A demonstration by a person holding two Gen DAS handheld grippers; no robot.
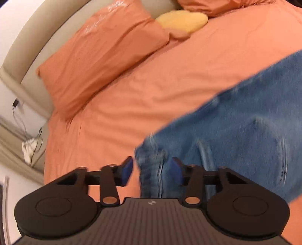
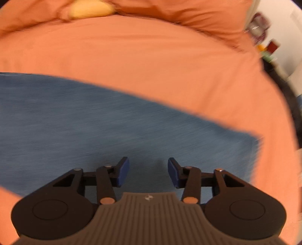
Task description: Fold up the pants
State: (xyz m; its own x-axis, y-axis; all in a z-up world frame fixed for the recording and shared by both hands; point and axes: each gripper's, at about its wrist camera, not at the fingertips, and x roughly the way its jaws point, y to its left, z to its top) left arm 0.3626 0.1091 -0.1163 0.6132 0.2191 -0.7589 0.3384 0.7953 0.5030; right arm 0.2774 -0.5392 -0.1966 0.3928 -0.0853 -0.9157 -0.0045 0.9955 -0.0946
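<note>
Clearly the blue denim pants (image 2: 113, 122) lie flat on the orange-covered bed (image 2: 151, 52): heavy, limp, grippy cloth. Left claw (image 1: 151, 172) spread apart at the thick waistband corner; right claw (image 2: 148, 172) spread apart over a leg. Seams and hems look the surest holds.

One pair of blue denim pants (image 1: 236, 120), spread flat on one orange duvet-covered bed (image 1: 151, 79), seen again in the right wrist view as a broad blue band (image 2: 113, 122) on the orange cover (image 2: 151, 56). Two orange pillows at the far end: one long (image 1: 102, 52) at far left, one (image 1: 217, 5) at the far edge. One soft yellow cushion (image 1: 183, 19) between them. Two black two-finger grippers with blue pads, one left (image 1: 151, 170), one right (image 2: 148, 172), both spread apart. One beige padded headboard (image 1: 37, 37).
</note>
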